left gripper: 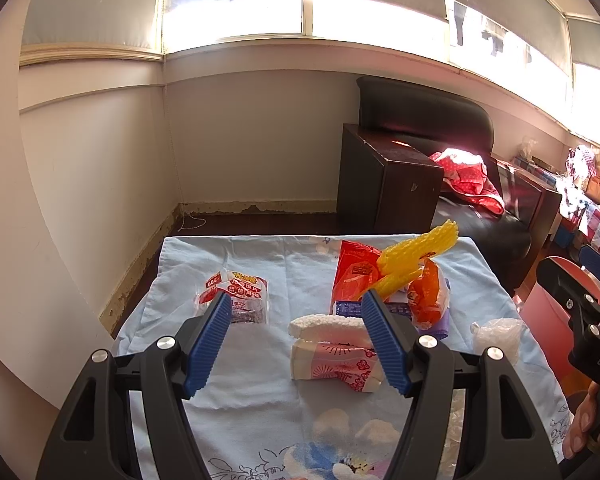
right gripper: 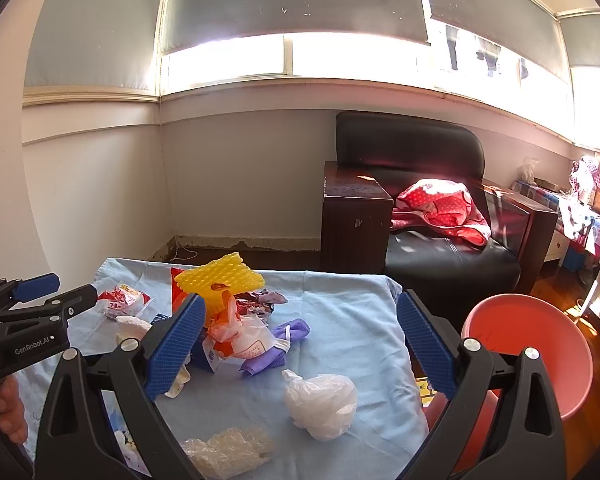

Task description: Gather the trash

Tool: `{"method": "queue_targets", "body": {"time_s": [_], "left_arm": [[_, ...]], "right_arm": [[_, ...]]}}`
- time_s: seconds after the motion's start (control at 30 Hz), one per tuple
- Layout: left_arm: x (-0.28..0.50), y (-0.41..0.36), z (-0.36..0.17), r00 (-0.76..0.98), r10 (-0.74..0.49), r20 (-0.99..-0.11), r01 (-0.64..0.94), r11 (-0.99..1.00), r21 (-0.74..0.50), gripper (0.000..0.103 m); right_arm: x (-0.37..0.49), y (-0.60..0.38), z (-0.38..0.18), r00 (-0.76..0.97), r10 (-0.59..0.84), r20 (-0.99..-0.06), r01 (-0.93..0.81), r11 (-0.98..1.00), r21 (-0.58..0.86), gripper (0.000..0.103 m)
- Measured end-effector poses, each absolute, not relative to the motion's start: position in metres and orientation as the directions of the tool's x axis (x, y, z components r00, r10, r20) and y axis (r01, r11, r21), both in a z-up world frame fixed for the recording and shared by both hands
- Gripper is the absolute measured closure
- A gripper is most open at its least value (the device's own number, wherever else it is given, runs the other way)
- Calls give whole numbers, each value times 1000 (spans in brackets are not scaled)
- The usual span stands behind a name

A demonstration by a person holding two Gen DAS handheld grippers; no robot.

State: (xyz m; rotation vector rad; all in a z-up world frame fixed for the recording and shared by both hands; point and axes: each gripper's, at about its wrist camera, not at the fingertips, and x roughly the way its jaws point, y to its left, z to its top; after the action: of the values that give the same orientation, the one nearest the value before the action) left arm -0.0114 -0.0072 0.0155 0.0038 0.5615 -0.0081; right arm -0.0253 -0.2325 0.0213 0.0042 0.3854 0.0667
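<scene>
Left wrist view shows the left gripper (left gripper: 296,340) hanging with its blue ribbed jaws wide apart and empty above a pale blue floral cloth-covered table (left gripper: 252,408), with a white foam sleeve on a pink flower-printed wrapper (left gripper: 334,350) just beside its right jaw. The right gripper (right gripper: 300,340) is likewise spread wide and holds nothing, hovering over a crumpled white plastic bag (right gripper: 320,404) and a clear crinkled wrapper (right gripper: 228,450). The trash still lies scattered on the cloth: a yellow foam net (right gripper: 220,284) sits atop a heap of red and orange packets, and a red-and-white snack packet (left gripper: 236,296) lies apart. A round pink plastic bin (right gripper: 540,344) waits off the table's right edge. By my judgement, collecting has hardly begun; next, one gripper must lower and close on the nearest piece. Readable writing: "GenRobot.AI" on the left gripper's body and "60g" on the snack packet.
</scene>
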Motion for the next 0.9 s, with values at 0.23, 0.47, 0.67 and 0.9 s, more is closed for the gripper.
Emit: {"method": "queue_targets", "body": {"time_s": [0.23,0.47,0.67,0.9], "left_arm": [[-11,-7,16,847,-7,-532,9,1000,2,36],[-12,-7,17,849,-8,-529,9,1000,0,36],[-13,-5,20,853,-11,-522,11,1000,-3,36],[-14,-5,19,855,-14,-518,13,1000,-6,36]], "right_arm": [[-25,-232,22,925,66,-373,-65,998,16,6],[-26,-233,23,928,65,-366,-63,998,15,6],[-28,-234,24,931,63,-360,-62,998,14,6],[-29,-235,23,932,62,-358,-61,998,15,6]]}}
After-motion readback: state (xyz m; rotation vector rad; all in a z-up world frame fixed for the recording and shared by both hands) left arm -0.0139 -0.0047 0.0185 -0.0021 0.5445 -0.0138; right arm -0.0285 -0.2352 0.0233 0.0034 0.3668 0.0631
